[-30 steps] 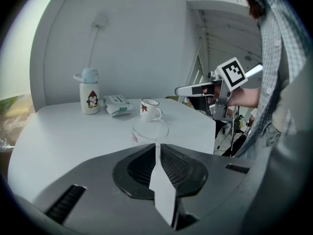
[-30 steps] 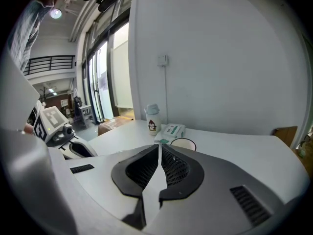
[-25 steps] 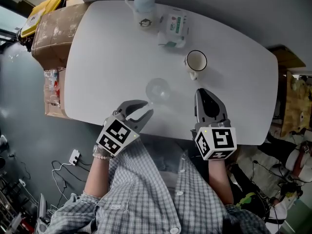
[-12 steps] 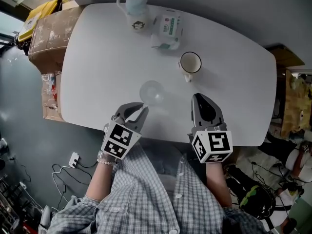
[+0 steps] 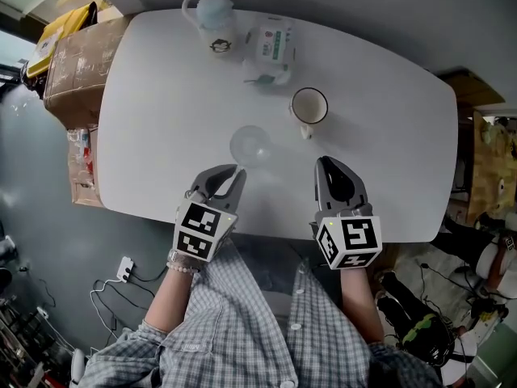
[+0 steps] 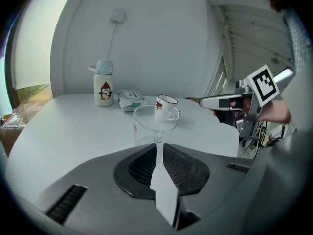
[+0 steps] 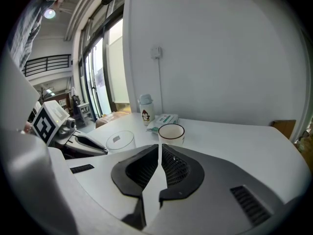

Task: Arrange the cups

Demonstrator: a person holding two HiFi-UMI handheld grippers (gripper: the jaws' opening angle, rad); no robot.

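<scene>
The left gripper's jaws were pressed together at the tips, with only a thin slit of table showing behind them and nothing caught between. Just past those tips stood the clear glass cup, upright and close, though I could not tell whether the tips touched it. The right gripper's jaws were likewise drawn together and empty, pointed toward the white mug, which sat upright a little way ahead, its dark rim facing up.

Seen from above, both grippers hovered over the near edge of the white table, the left one next to the glass and the right one short of the mug. The two cups stood apart from each other in the middle of the table, the mug farther back and to the right of the glass. Beyond them, toward the far edge, stood a lidded bottle with a penguin print and a pack of tissues lying beside it.

To my eye the arranging had hardly begun: neither cup was gripped, neither was stacked or lined up with the other, and both jaws would have to open before either cup could be taken. Everything that mattered looked left to do.
</scene>
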